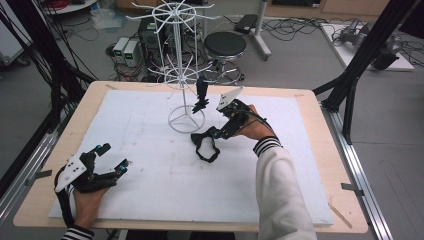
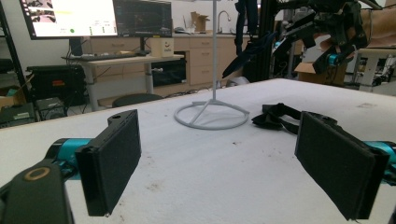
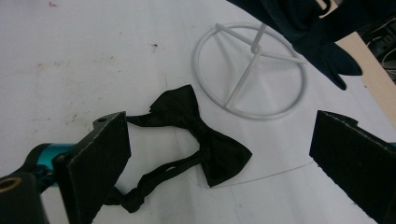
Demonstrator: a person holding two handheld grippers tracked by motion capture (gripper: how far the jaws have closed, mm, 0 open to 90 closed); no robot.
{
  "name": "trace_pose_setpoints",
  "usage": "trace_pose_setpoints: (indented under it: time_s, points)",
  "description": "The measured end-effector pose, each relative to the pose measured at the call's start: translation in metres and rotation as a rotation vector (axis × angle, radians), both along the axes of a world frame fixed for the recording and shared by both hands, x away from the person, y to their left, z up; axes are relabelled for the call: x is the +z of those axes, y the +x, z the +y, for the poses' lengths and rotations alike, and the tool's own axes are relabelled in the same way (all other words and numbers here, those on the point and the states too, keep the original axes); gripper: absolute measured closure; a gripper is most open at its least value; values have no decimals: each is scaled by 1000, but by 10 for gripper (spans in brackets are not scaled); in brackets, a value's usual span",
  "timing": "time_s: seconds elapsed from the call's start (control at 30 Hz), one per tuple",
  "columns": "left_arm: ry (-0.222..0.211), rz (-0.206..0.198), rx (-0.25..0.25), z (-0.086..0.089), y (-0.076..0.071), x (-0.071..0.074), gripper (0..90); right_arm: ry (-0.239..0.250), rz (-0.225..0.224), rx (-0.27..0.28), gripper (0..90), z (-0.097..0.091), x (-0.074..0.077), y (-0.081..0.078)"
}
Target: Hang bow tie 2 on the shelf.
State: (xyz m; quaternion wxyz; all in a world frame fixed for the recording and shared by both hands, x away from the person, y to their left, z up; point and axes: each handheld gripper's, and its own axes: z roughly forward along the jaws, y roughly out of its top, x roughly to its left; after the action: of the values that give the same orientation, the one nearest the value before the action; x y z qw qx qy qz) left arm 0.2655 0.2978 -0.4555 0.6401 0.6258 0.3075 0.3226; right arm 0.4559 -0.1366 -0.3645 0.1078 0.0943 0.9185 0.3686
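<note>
A black bow tie (image 1: 207, 145) (image 3: 203, 140) with its looped strap lies flat on the white mat (image 1: 150, 175), just in front of the white wire rack (image 1: 180, 75). My right gripper (image 1: 216, 126) (image 3: 223, 140) hovers over it, open, the tie lying below and between the jaws and untouched. A second dark bow tie (image 1: 201, 94) (image 3: 308, 28) hangs from a lower arm of the rack. My left gripper (image 1: 114, 156) (image 2: 224, 163) rests open at the mat's near left with nothing in it, far from both ties.
The rack's ring base (image 1: 186, 120) (image 2: 212, 115) (image 3: 250, 70) stands on the mat just behind the lying tie. The wooden table (image 1: 320, 125) borders the mat. A black stool (image 1: 225, 46) and cables sit on the floor beyond.
</note>
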Motion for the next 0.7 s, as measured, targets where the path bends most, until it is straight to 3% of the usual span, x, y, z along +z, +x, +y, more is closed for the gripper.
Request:
trace_pose_setpoints:
  time_s: [0.7]
  points:
    - [-5, 0, 0, 0, 0, 0, 149, -100, 21, 36, 81, 24, -33, 12]
